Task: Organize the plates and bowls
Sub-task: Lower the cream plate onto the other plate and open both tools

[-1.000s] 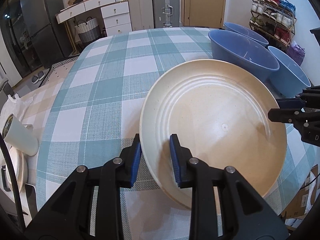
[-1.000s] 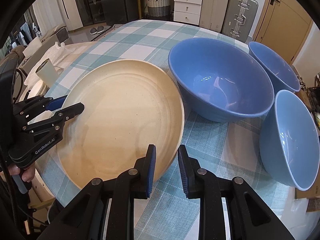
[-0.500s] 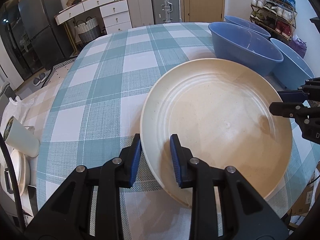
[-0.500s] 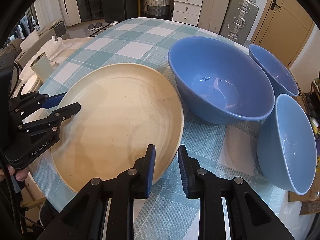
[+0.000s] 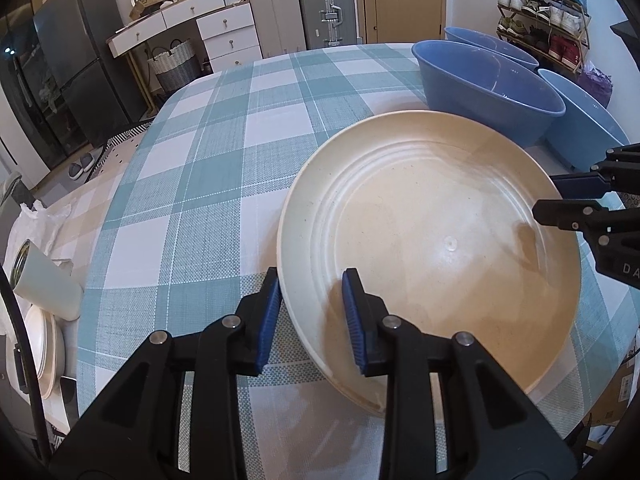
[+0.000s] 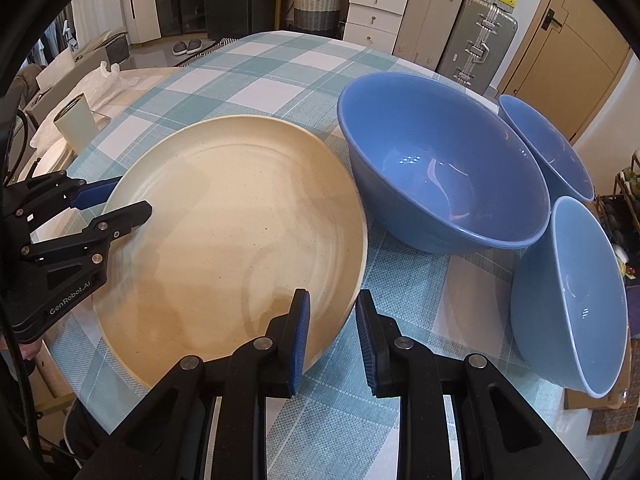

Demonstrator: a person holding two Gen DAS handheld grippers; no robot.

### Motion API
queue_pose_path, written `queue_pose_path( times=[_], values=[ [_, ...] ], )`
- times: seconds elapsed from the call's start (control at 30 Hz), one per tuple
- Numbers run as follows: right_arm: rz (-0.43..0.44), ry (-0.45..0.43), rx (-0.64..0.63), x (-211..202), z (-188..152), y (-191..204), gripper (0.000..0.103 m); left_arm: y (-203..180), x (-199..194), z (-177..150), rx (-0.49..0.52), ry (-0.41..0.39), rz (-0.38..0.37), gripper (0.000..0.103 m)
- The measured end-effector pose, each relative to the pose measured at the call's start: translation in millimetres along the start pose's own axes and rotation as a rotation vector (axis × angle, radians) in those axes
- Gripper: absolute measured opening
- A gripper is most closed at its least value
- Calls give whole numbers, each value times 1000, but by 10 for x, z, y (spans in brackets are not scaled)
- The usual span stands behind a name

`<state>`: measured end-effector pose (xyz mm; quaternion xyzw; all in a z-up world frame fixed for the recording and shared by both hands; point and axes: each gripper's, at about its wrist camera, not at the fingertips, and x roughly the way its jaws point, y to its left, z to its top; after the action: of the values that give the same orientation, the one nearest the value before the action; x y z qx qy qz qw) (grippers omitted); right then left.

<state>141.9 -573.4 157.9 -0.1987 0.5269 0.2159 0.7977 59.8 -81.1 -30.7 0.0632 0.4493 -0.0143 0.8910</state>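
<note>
A large cream plate [image 5: 432,232] lies on the checked tablecloth; it also shows in the right wrist view [image 6: 236,236]. My left gripper [image 5: 310,312] straddles the plate's near-left rim with its jaws apart and a gap to the rim. My right gripper [image 6: 332,328] straddles the opposite rim, jaws also apart. Each gripper shows at the edge of the other's view. Three blue bowls stand beside the plate: a large one [image 6: 440,160], a far one [image 6: 548,144] and a tilted one [image 6: 572,292].
The table [image 5: 224,160] has a teal-and-white checked cloth. A pale cup [image 5: 44,280] lies on its side off the left edge, over stacked white plates [image 5: 48,344]. Drawers, suitcases and a shoe rack stand behind.
The plate has come down from a tilt to lie flatter on the table. Both grippers' jaws have widened slightly around its rim.
</note>
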Motion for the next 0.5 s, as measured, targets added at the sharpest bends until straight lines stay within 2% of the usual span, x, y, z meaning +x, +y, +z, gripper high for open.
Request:
queue_pose_path(
  times=[0.2, 0.3, 0.4, 0.47, 0.5],
  values=[
    [6, -1, -9, 3, -10, 19, 30, 10, 2, 1, -4, 5, -10, 28],
    [22, -1, -11, 12, -11, 25, 35, 23, -2, 4, -14, 14, -33, 35],
    [28, 11, -11, 44, -14, 31, 39, 29, -18, 6, -23, 17, -43, 48],
    [31, 12, -6, 50, -16, 23, 50, 38, -60, 10, -30, 3, -48, 63],
    [32, 9, -3, 44, -18, 23, 51, 44, -83, 13, -33, -5, -50, 65]
  ],
)
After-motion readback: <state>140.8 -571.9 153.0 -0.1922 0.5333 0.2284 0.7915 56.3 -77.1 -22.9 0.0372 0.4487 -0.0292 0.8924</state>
